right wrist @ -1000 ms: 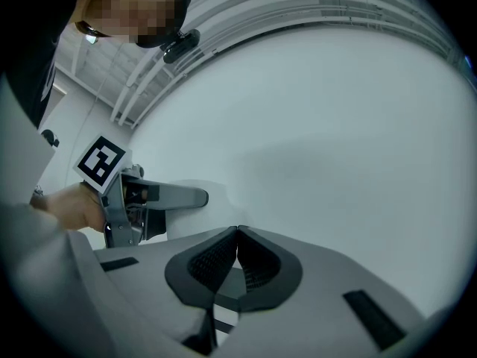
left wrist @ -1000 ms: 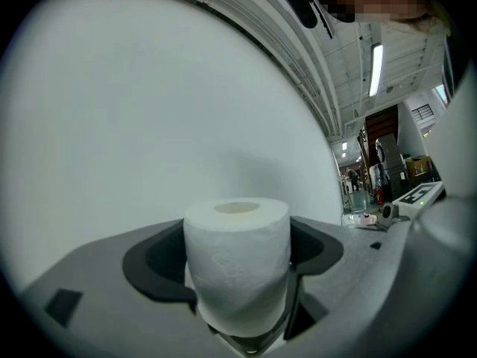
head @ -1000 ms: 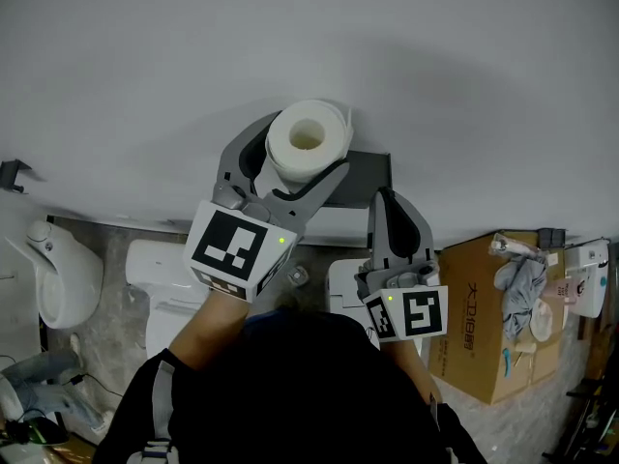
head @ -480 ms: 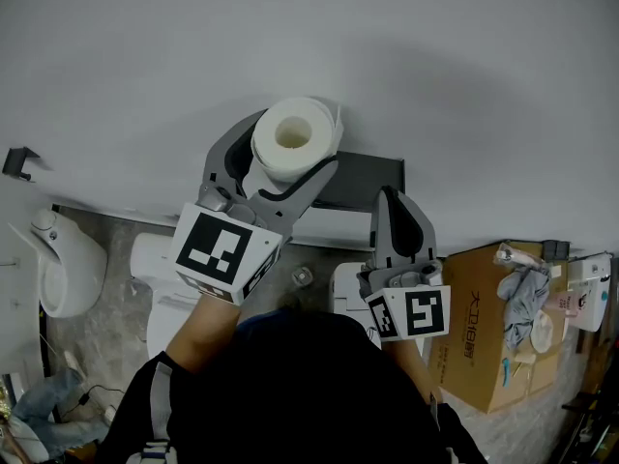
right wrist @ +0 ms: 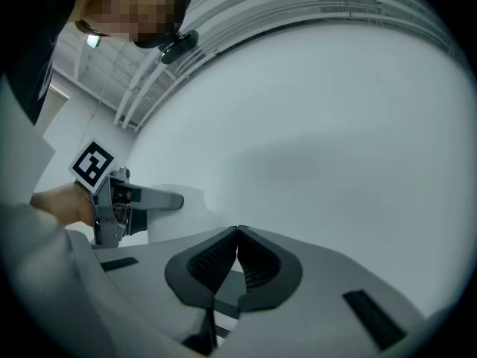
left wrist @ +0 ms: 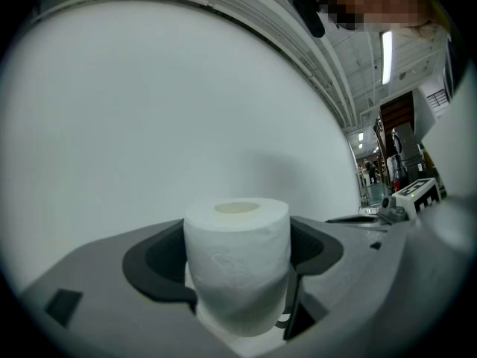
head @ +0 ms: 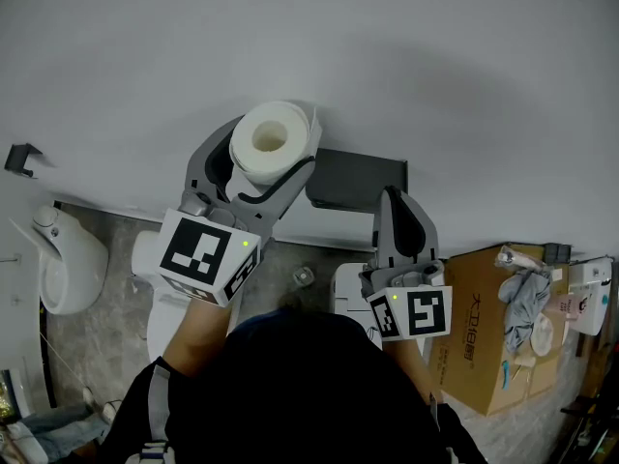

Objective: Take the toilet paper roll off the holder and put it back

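Note:
A white toilet paper roll (head: 271, 141) stands upright between the grey jaws of my left gripper (head: 275, 159), which is shut on it close to the white wall. The left gripper view shows the roll (left wrist: 237, 245) pinched between both pads, cardboard core facing up. The dark grey holder (head: 356, 176) is fixed to the wall just right of the roll and carries nothing. My right gripper (head: 392, 199) is shut and empty, its tip right below the holder; in its own view the ribbed pads (right wrist: 253, 263) meet. The left gripper (right wrist: 119, 203) shows at that view's left.
Below on the floor stand a white toilet (head: 160, 269), a urinal (head: 60, 271) at the left and an open cardboard box (head: 488, 332) with rags at the right. A small bracket (head: 21, 157) sticks out of the wall at the far left.
My left gripper has carried the roll to the left, away from the holder, whose front now shows in full. The right gripper has hardly moved.

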